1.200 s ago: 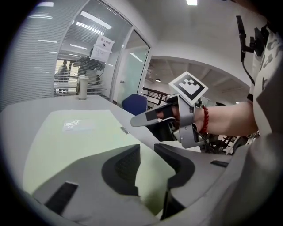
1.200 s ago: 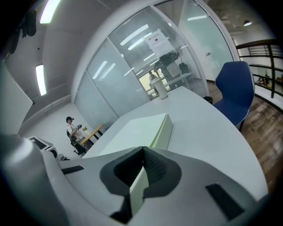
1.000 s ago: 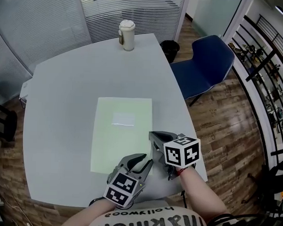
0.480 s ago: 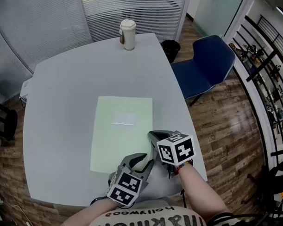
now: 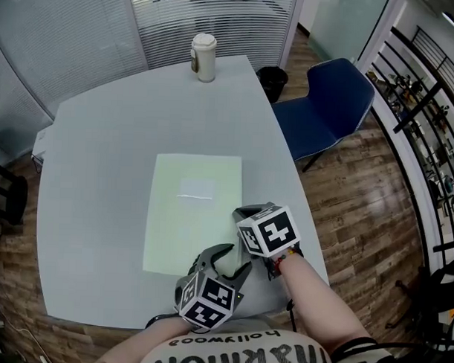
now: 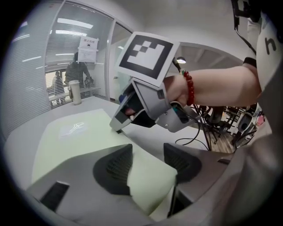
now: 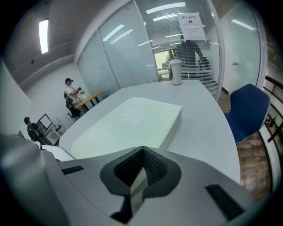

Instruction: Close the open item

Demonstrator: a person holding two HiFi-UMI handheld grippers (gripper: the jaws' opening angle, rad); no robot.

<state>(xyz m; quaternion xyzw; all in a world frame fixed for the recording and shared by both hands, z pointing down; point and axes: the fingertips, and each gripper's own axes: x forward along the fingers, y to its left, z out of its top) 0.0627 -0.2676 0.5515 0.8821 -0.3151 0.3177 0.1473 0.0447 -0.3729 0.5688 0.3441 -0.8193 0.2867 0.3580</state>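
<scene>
A flat pale green book-like item (image 5: 192, 213) with a white label lies shut in the middle of the grey table (image 5: 102, 135). My left gripper (image 5: 233, 259) sits at its near right corner. Its jaws are opening, and the green corner (image 6: 150, 178) lies between the pads without being pressed. My right gripper (image 5: 241, 213) is shut, its tip resting at the item's right edge. It shows in the left gripper view as a grey body (image 6: 146, 106) under its marker cube. In the right gripper view the item (image 7: 128, 121) stretches ahead of the shut jaws (image 7: 141, 170).
A lidded cup (image 5: 204, 57) stands at the table's far edge. A blue chair (image 5: 330, 102) and a black bin (image 5: 273, 78) are beyond the right side. The table's near edge is close under both grippers. People stand behind the glass walls.
My left gripper's jaws have spread apart around the item's corner, and it has drawn slightly toward me. The right gripper has shifted a little left onto the item's edge.
</scene>
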